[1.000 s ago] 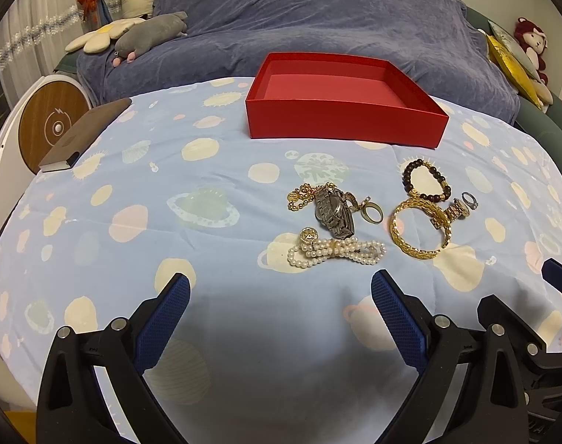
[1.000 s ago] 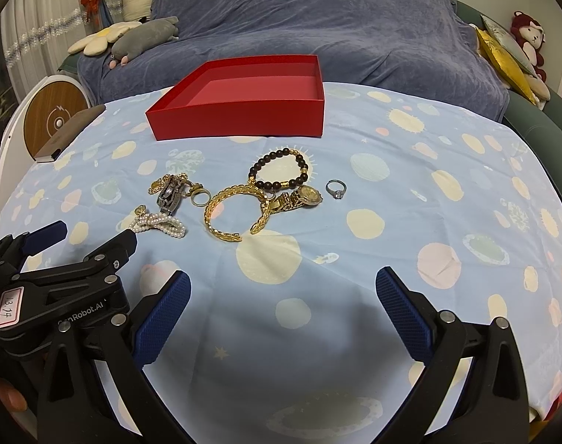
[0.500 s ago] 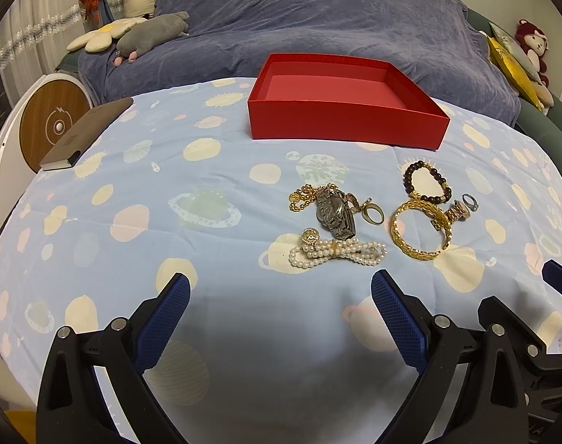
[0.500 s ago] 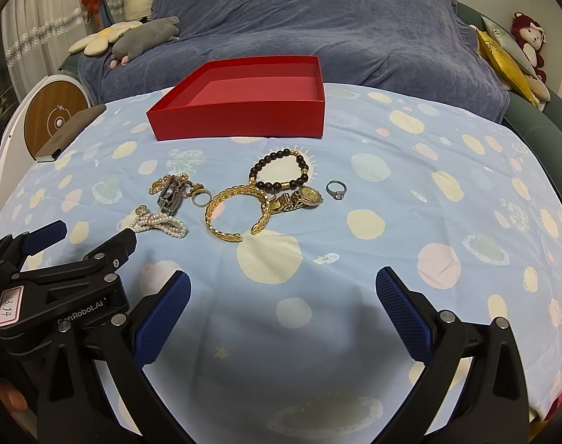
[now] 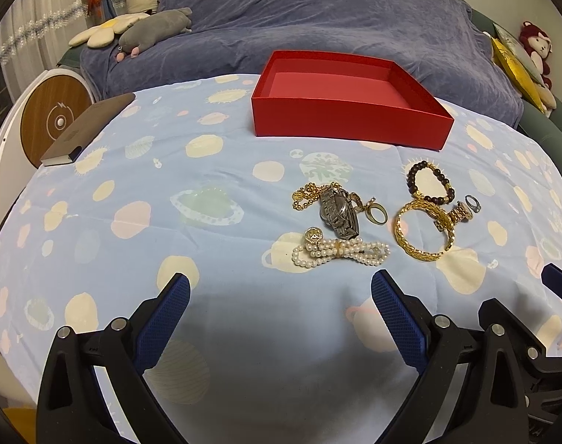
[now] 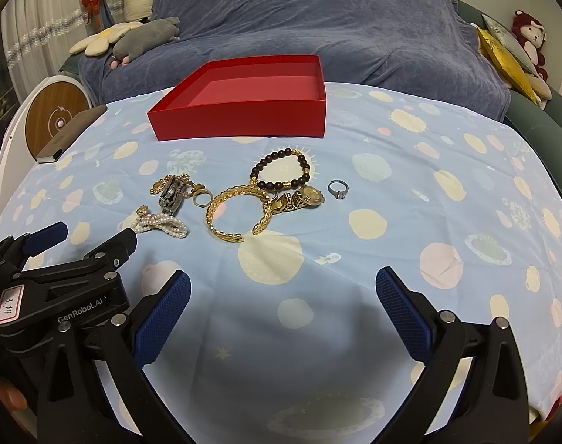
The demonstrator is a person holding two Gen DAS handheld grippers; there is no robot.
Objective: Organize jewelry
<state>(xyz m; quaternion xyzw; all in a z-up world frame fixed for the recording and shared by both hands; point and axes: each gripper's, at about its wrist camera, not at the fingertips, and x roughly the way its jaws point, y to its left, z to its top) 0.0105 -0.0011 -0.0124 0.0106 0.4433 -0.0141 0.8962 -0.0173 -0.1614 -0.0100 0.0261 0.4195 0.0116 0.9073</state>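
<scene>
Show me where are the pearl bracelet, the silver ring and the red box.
pearl bracelet (image 5: 340, 252), left wrist view, middle of the strands
silver ring (image 6: 338, 188), right wrist view, on its band
red box (image 6: 240, 117), right wrist view, front wall

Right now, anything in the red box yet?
No, the red box shows a bare floor; the jewelry, such as the pearls, lies on the cloth.

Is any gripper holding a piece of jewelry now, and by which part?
Nothing is held. The left gripper and the right gripper are both open above the cloth, short of the pearl bracelet.
</scene>
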